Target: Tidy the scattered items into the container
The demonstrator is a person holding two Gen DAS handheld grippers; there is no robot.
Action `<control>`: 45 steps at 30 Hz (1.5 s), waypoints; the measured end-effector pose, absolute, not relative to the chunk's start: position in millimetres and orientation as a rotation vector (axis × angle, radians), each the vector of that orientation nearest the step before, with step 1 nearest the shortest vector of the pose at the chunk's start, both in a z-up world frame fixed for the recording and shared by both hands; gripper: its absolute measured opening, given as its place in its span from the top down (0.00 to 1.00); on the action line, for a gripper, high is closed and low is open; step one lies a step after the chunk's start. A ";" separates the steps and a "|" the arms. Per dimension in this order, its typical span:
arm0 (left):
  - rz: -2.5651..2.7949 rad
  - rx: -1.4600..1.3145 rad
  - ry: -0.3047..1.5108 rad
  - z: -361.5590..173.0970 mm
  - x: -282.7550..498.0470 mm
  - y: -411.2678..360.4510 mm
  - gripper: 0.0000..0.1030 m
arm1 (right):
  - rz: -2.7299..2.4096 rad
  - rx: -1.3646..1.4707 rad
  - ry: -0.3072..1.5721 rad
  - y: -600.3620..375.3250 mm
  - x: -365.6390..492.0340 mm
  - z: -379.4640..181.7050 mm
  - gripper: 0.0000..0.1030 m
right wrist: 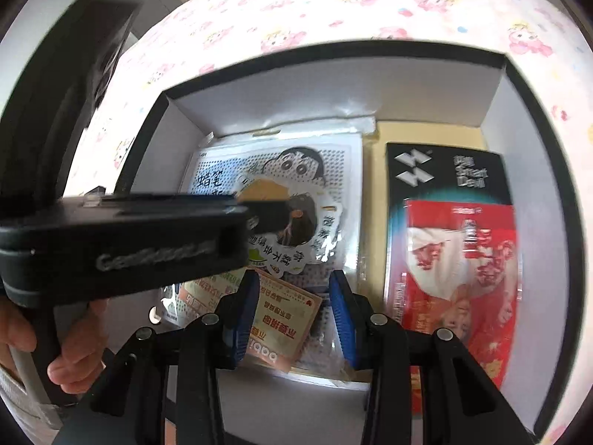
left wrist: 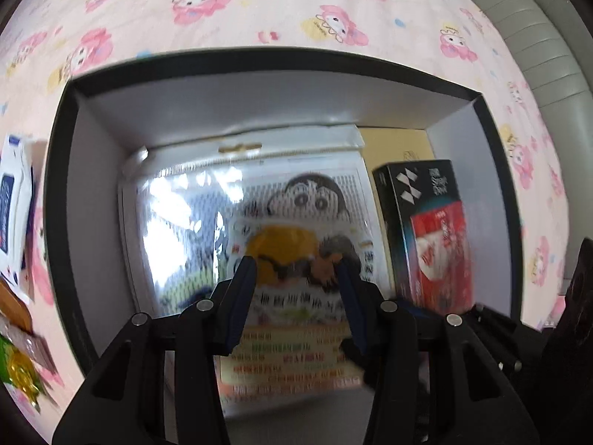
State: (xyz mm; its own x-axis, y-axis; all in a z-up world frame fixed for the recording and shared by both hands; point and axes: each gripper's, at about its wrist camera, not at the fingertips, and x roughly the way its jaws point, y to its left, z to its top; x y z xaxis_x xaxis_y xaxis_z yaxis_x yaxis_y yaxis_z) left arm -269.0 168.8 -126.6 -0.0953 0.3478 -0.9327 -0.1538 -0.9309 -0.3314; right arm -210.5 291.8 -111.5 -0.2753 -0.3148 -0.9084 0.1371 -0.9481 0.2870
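Fingers (left wrist: pixel 246 296) of the left gripper (left wrist: pixel 296 289) stand apart over the snack packet (left wrist: pixel 292 337) lying inside the box (left wrist: pixel 59 155), apparently just released, while right-view fingers (right wrist: pixel 343 315) gape empty above it, so next comes fetching the wipes pack (left wrist: pixel 13 200) outside.

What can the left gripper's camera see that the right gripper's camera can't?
Only the left wrist view shows items outside the box: a white wipes pack and a green snack packet on the pink cloth. Only the right wrist view shows the person's hand holding the left gripper. Both show the box, cartoon bag and red packet.
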 end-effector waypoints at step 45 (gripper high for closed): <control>2.269 -1.501 -0.206 -54.5 -193.9 115.2 0.54 | -2.608 1.553 -0.140 297.2 -171.3 -56.9 0.64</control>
State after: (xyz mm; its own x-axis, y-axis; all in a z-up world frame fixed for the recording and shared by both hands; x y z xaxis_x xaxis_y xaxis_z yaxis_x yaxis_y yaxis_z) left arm -193.9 115.2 -54.5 -0.3364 0.4135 -0.8461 -0.2545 -0.9049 -0.3410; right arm -171.3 297.2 -56.9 -0.4735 -0.1356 -0.8703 0.0416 -0.9904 0.1318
